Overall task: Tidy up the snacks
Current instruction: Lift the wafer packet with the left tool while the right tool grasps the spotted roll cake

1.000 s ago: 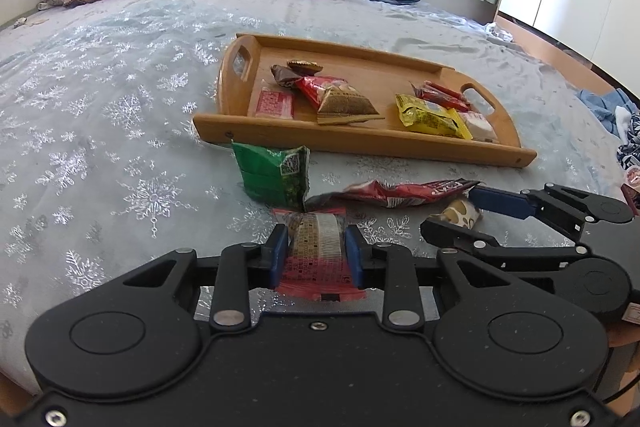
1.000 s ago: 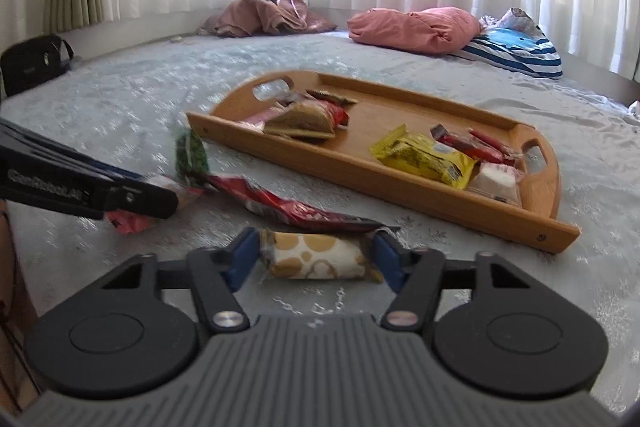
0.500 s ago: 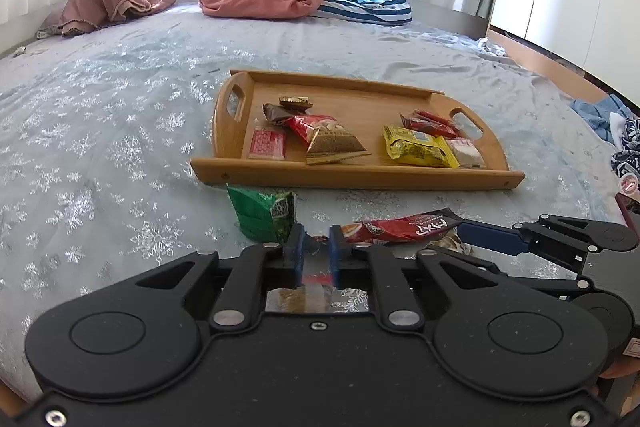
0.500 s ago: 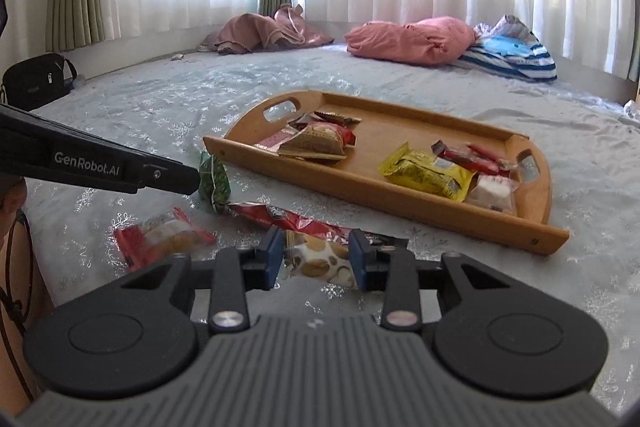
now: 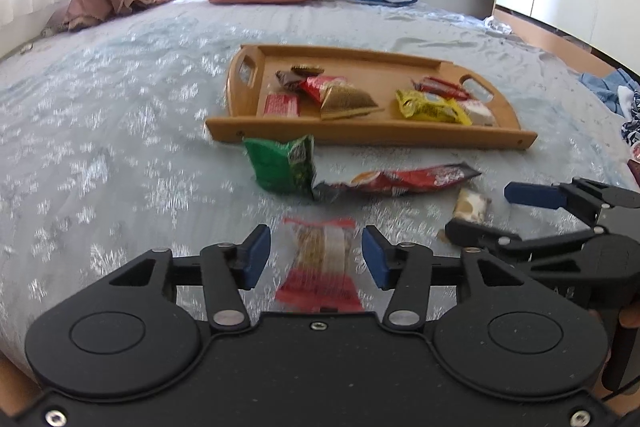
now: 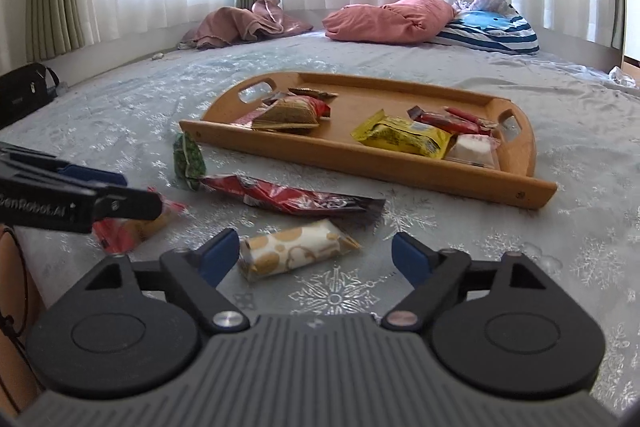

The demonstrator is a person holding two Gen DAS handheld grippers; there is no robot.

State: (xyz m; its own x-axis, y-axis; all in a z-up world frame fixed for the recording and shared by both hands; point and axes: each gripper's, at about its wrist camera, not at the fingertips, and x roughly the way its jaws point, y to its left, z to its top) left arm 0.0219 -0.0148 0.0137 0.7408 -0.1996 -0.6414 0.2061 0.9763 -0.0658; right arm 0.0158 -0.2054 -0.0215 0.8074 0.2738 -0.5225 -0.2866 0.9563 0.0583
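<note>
Lying between the just-opened pads of the left gripper (image 5: 316,257) is a red-ended snack packet (image 5: 320,267), ungripped on the bed (image 5: 120,147). The right gripper (image 6: 316,257), jaws just spread wide, straddles a cream spotted packet (image 6: 292,253). Beyond, a wooden tray (image 6: 360,163) holds more snacks.

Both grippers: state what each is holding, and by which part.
Nothing is held. The left gripper has just opened around the red-ended cracker packet; the right gripper has just opened around the gold-dotted packet.
</note>
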